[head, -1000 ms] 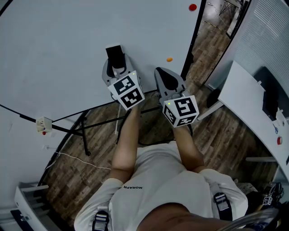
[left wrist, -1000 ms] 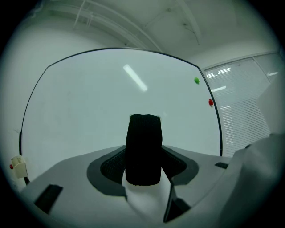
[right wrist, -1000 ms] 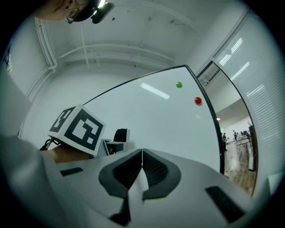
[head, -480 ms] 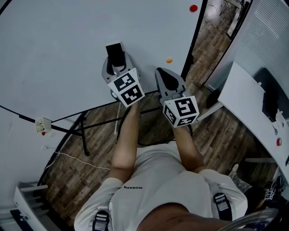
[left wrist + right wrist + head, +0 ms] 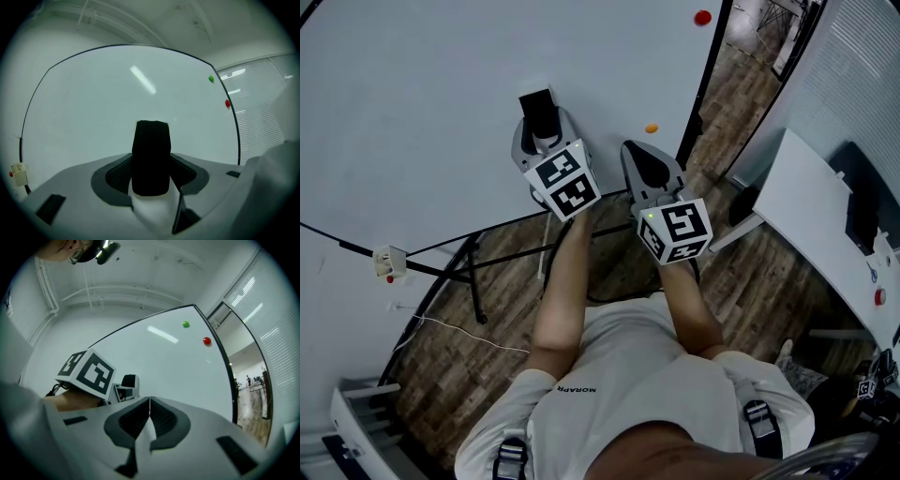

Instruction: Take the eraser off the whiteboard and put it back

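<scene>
A black eraser point(image 5: 538, 111) is held between the jaws of my left gripper point(image 5: 542, 133), which is shut on it. Its far end is right at the big whiteboard point(image 5: 422, 103); I cannot tell whether it touches. In the left gripper view the eraser point(image 5: 151, 157) stands upright between the jaws of the left gripper point(image 5: 151, 174), with the whiteboard point(image 5: 89, 108) filling the background. My right gripper point(image 5: 645, 165) hangs to the right of it, shut and empty. The right gripper view shows the right gripper point(image 5: 149, 414) with its pads pressed together, and the eraser point(image 5: 128, 380) to the left.
An orange magnet point(image 5: 652, 127) and a red magnet point(image 5: 702, 17) stick to the board near its right edge. A small white box point(image 5: 390, 260) hangs at the board's lower edge. Black stand legs point(image 5: 473, 281) cross the wooden floor. A white table point(image 5: 811, 216) stands at right.
</scene>
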Demonstrator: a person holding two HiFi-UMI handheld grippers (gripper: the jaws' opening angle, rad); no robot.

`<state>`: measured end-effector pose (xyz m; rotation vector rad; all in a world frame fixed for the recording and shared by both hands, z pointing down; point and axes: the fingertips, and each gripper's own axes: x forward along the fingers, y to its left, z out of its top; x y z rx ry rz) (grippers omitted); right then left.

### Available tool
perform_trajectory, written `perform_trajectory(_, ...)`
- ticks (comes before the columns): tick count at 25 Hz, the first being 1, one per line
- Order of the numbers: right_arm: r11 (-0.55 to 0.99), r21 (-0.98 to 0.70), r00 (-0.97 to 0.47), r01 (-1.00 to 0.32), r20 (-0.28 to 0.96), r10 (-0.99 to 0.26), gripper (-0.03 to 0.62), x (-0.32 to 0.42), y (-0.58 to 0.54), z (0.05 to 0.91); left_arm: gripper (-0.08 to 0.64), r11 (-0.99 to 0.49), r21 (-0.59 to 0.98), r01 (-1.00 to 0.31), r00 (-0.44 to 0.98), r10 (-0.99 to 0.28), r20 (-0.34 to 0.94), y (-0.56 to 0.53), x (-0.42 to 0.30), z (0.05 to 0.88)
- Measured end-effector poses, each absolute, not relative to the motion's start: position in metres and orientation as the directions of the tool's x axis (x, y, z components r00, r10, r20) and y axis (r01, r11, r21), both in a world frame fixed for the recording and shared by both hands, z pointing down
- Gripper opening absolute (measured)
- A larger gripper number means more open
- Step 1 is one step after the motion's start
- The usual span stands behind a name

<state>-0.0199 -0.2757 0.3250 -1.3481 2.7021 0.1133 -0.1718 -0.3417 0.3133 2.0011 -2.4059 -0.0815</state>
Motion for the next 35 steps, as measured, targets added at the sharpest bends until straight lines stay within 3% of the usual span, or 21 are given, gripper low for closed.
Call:
perform_trajectory(6,0.602,0.010,-0.597,-0.799,-0.138,-0.790,0.014,-0.018,-0.280,0.326,0.231,0.176,0.051,-0.983,-0.177,-0.984,-0.025,-0.344,-0.171,0.314)
perform_trajectory(13,0.602,0.008,-0.597,-0.798,-0.138,-0.790,0.014,-0.018,-0.278,0.326,0.290,0.155,0.057,-0.986,-0.157,-0.987,-0.025,-0.342,-0.169,0.318)
perform_trajectory(35,0.603,0.021,-0.599,-0.797,-0.149,-0.787,0.014,-0.016,-0.266,0.320,0.296,0.144,0.001,-0.990,-0.144,-0.988,-0.049,-0.318,-0.156,0.312)
